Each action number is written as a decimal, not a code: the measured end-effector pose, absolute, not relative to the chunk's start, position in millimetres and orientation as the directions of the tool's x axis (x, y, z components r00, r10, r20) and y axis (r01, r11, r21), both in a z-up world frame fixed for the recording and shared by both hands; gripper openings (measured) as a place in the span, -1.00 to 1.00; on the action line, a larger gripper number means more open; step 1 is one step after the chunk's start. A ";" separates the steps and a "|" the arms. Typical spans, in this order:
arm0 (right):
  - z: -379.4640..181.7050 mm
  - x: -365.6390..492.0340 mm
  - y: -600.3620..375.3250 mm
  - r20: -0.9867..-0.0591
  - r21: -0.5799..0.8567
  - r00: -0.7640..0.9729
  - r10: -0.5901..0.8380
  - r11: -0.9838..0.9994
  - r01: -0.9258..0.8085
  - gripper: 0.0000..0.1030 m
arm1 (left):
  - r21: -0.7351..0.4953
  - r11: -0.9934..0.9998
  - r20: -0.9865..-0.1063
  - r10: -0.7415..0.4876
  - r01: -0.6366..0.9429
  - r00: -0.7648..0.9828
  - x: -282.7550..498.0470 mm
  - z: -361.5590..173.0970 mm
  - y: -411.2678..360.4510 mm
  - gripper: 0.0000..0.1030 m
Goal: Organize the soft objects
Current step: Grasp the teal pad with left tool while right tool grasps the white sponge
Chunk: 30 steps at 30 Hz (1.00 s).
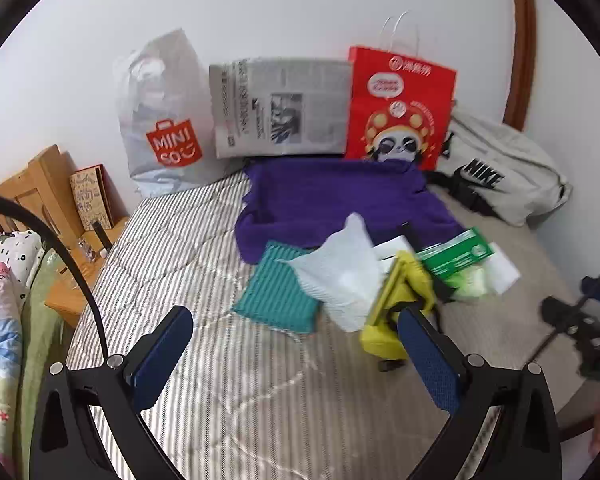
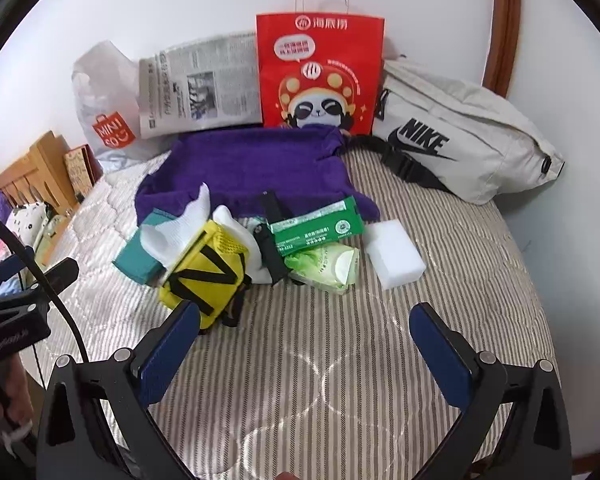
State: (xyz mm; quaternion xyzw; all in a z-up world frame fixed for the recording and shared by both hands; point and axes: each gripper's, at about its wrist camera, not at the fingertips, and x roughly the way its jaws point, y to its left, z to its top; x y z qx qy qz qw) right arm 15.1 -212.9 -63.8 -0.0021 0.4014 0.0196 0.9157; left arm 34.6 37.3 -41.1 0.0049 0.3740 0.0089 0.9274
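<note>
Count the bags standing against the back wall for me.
4: the white Miniso bag far left, newspaper-print bag beside it, red panda bag centre, grey Nike bag right. More may be hidden behind.

At frame centre, a yellow mesh pouch with black straps (image 2: 204, 276) lies on the striped bedcover (image 2: 320, 360), touching a white cloth (image 2: 180, 228) and teal knitted pad (image 2: 134, 260); a white foam block (image 2: 396, 254) lies to the right.

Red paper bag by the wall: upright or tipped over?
Upright. The red paper bag stands on its base behind the purple towel, against the wall, its white handles pointing up. Whether anything is inside, cannot tell.
</note>
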 end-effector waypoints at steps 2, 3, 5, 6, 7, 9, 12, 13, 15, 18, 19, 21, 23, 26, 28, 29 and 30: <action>-69.3 21.5 -215.8 -0.745 0.015 0.666 0.032 0.999 -0.032 0.99 | 0.022 1.000 -0.703 0.015 0.002 0.711 44.9 -53.4 45.4 1.00; -72.9 25.5 -217.7 -0.751 0.016 0.659 0.030 0.999 -0.027 0.99 | 0.015 1.000 -0.713 -0.003 0.020 0.701 51.6 -61.8 50.0 1.00; -79.2 32.2 -220.8 -0.763 0.016 0.646 0.025 1.000 -0.020 0.99 | -0.011 0.998 -0.737 -0.045 0.055 0.674 65.2 -78.3 56.8 1.00; -84.1 36.6 -222.2 -0.771 0.013 0.636 0.020 1.000 -0.016 1.00 | -0.017 0.998 -0.744 -0.056 0.064 0.666 70.4 -84.1 58.2 1.00; -87.2 39.8 -223.3 -0.776 0.010 0.630 0.015 1.000 -0.012 0.99 | -0.020 0.997 -0.751 -0.067 0.079 0.657 76.4 -90.9 58.5 1.00; -93.9 45.9 -225.4 -0.789 0.002 0.615 0.003 1.000 -0.003 0.99 | -0.006 0.994 -0.768 -0.073 0.108 0.637 88.2 -104.0 56.4 1.00; -100.9 53.8 -228.4 -0.800 -0.015 0.600 -0.019 1.000 0.011 0.99 | 0.050 0.985 -0.788 -0.064 0.167 0.613 104.8 -121.4 51.1 1.00; -102.5 56.7 -229.5 -0.804 -0.018 0.594 -0.024 1.000 0.016 0.99 | 0.073 0.981 -0.794 -0.052 0.180 0.606 109.8 -126.8 50.3 1.00; -106.3 63.0 -232.8 -0.810 -0.024 0.585 -0.035 0.999 0.027 0.99 | 0.121 0.973 -0.803 -0.019 0.194 0.596 118.8 -135.6 49.1 1.00; -109.5 71.5 -237.4 -0.818 -0.027 0.573 -0.045 0.999 0.039 0.99 | 0.132 0.962 -0.819 -0.030 0.239 0.573 131.9 -145.2 50.6 1.00; -110.7 74.4 -239.0 -0.819 -0.029 0.571 -0.049 0.999 0.043 0.99 | 0.126 0.960 -0.822 -0.040 0.250 0.568 135.9 -147.6 51.3 1.00; -112.7 80.4 -242.1 -0.825 -0.035 0.563 -0.059 0.998 0.054 0.99 | 0.107 0.955 -0.831 -0.066 0.276 0.552 145.0 -152.6 52.0 1.00; -114.6 86.1 -244.6 -0.828 -0.040 0.556 -0.067 0.997 0.061 0.99 | 0.104 0.959 -0.840 -0.058 0.265 0.539 155.6 -158.7 52.7 1.00; -116.6 95.9 -248.8 -0.835 -0.036 0.546 -0.068 0.997 0.069 0.99 | 0.079 0.965 -0.850 -0.066 0.251 0.523 165.2 -165.5 53.7 1.00; -117.8 101.9 -250.7 -0.838 -0.032 0.543 -0.064 0.997 0.069 0.99 | 0.042 0.973 -0.849 -0.085 0.226 0.522 170.8 -167.1 57.4 1.00; -118.9 106.1 -250.3 -0.840 -0.033 0.539 -0.064 0.997 0.067 0.99 | 0.023 0.977 -0.847 -0.093 0.211 0.523 172.5 -168.2 58.7 1.00; -119.5 109.1 -249.7 -0.841 -0.035 0.538 -0.064 0.997 0.065 0.99 | 0.000 0.981 -0.848 -0.103 0.195 0.520 173.5 -169.3 61.0 1.00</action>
